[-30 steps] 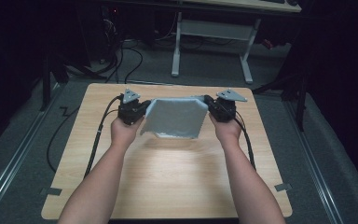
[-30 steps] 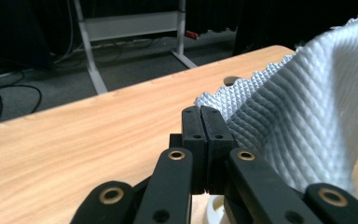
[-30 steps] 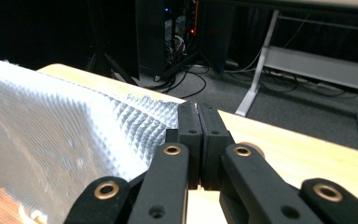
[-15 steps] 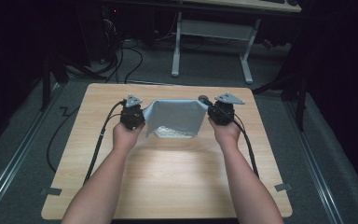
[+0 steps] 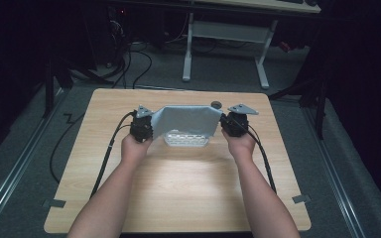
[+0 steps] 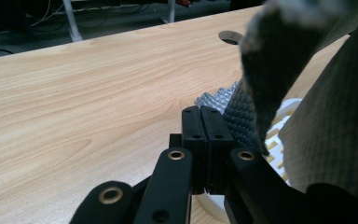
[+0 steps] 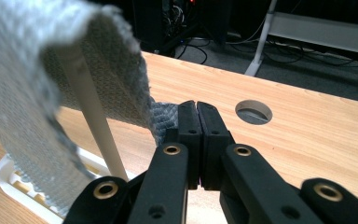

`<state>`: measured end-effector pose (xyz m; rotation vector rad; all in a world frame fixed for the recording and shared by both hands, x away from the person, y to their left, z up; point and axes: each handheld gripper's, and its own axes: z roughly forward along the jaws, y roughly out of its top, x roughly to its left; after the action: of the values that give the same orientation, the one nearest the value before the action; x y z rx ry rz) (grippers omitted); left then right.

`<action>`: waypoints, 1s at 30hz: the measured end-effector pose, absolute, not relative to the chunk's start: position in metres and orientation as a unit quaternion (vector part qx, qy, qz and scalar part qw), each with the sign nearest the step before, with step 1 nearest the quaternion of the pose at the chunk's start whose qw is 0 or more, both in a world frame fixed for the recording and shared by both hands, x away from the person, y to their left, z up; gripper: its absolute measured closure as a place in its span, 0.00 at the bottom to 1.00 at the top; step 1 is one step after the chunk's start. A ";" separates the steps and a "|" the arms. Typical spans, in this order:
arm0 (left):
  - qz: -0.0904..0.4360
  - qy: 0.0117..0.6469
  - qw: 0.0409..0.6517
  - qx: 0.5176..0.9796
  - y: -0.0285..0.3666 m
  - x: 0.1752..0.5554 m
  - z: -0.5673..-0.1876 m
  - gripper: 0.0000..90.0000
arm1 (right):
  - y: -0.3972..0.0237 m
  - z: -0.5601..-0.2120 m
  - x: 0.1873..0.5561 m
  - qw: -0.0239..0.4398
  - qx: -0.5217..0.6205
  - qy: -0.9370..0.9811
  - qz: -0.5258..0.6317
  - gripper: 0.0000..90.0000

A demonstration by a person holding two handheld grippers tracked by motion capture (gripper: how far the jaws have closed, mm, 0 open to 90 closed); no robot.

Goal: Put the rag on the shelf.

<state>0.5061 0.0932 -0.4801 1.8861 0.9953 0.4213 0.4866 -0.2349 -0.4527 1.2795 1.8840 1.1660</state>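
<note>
The cloth (image 5: pixel 187 120) hangs spread between the left gripper (image 5: pixel 143 128) on its left and the right gripper (image 5: pixel 232 124) on its right, draped over the rack (image 5: pixel 186 140) sitting on the table (image 5: pixel 188 183), with the table's round hole (image 5: pixel 217 104) just behind.

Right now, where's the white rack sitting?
In the high view the white rack sits on the table past its middle, between the two grippers, under the grey cloth stretched over it.
</note>
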 end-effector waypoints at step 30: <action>0.202 0.439 0.481 0.731 0.131 0.493 -0.466 0.63 | -0.258 -0.448 0.478 0.300 0.501 0.685 0.436 0.71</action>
<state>0.4931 0.1307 -0.4655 1.7819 1.0714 0.4931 0.4777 -0.2579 -0.4478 1.3301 1.8182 1.1565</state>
